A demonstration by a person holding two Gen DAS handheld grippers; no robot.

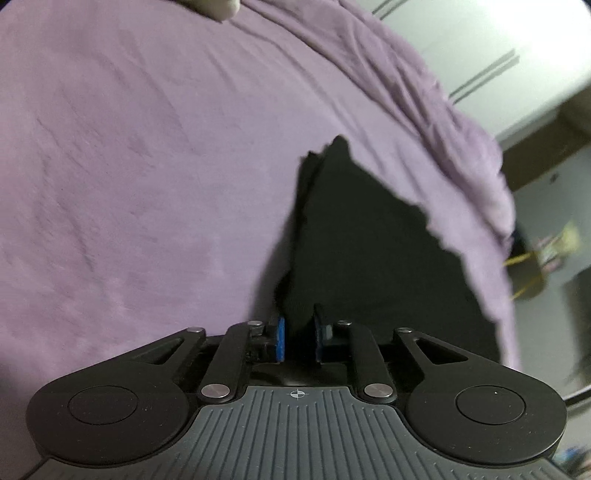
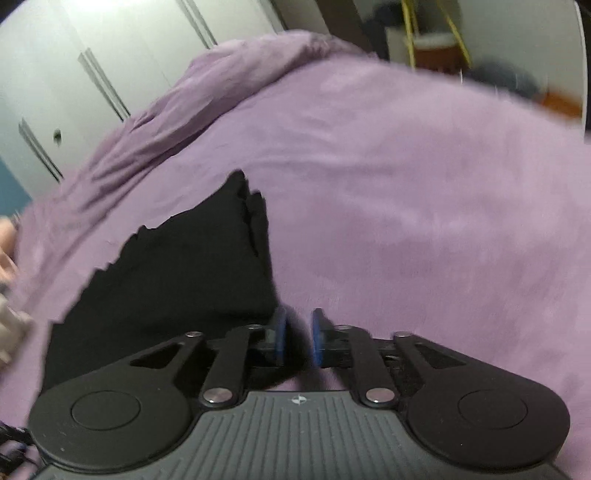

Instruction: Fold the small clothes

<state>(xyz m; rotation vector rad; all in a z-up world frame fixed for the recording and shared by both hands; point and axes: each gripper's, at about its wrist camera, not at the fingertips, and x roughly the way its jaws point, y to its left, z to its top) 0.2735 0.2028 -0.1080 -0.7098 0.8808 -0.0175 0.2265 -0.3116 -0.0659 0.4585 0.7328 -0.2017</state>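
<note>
A small black garment lies on the purple bed sheet, partly lifted at its near edge. My left gripper has its blue-padded fingers closed narrowly on the garment's near left corner. In the right wrist view the same black garment spreads to the left. My right gripper has its fingers close together at the garment's near right corner, with dark cloth between the pads. The views are blurred by motion.
The purple sheet bunches into folds at the far edge of the bed. White wardrobe doors stand beyond it. A yellow-framed stand and floor clutter lie past the bed edge.
</note>
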